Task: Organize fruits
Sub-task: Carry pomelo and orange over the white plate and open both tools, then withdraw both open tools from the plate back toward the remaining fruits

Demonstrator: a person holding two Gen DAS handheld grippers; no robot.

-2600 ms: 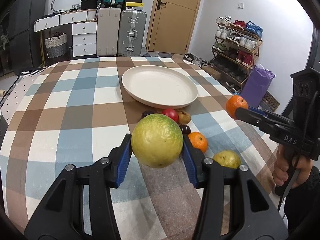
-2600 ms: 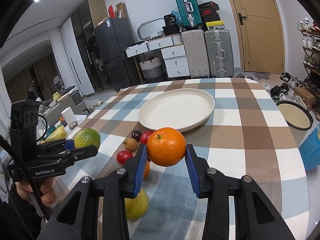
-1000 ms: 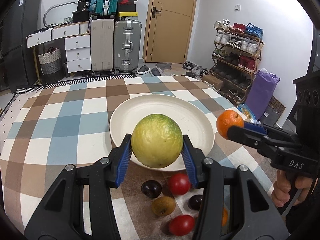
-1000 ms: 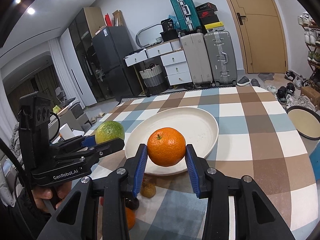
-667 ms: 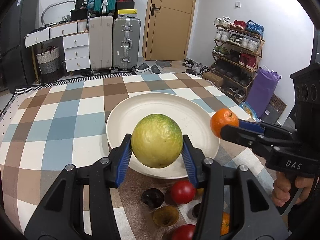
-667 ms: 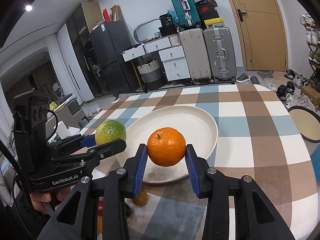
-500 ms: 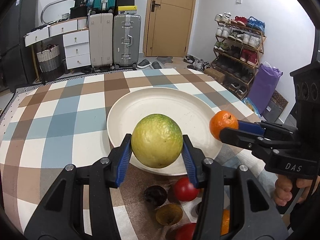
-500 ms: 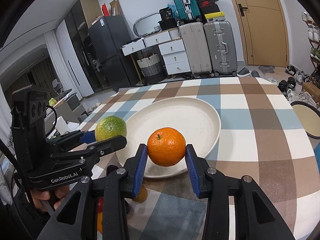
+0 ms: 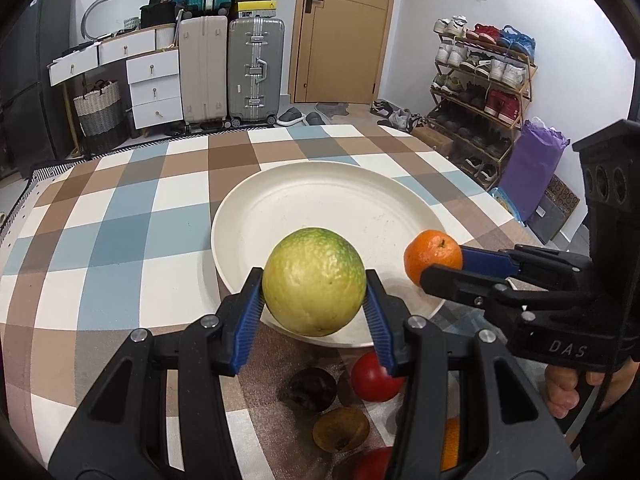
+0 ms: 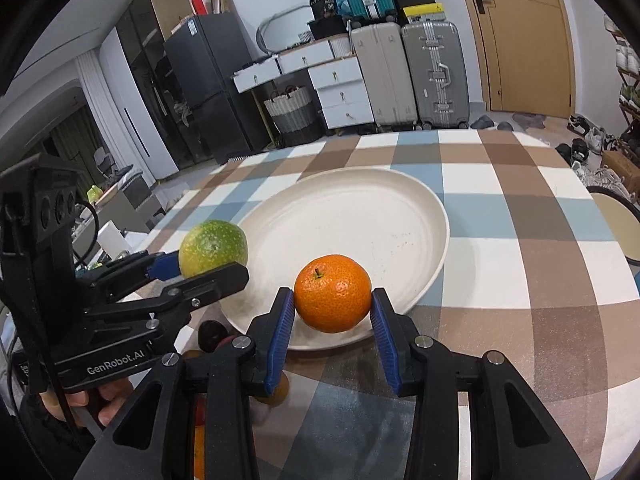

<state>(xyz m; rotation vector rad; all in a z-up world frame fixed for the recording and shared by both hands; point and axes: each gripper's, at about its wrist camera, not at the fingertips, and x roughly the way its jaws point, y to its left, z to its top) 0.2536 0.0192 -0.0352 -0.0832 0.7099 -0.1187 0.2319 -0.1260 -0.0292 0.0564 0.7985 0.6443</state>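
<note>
Now the left tool [image 9: 314,304] pinches a round, pebbly yellow-green citrus fruit [image 9: 314,281] between its blue pads, over the near rim of the wide cream plate [image 9: 320,208]. The right tool [image 10: 332,322] clamps a small orange mandarin [image 10: 333,298] above the same rim. The plate sits on a brown, blue and white checked counter [image 9: 120,240]; suitcases [image 9: 256,68] and a shoe rack [image 9: 480,80] stand behind. Since a second ago, both tools have sunk closer to the plate.

Yellow-green citrus [image 9: 314,282] held above the near rim of an empty cream plate [image 9: 280,200], orange mandarin [image 10: 333,293] beside it, red, dark and brown small fruits [image 9: 374,378] clustered on the counter [image 9: 120,240]
</note>
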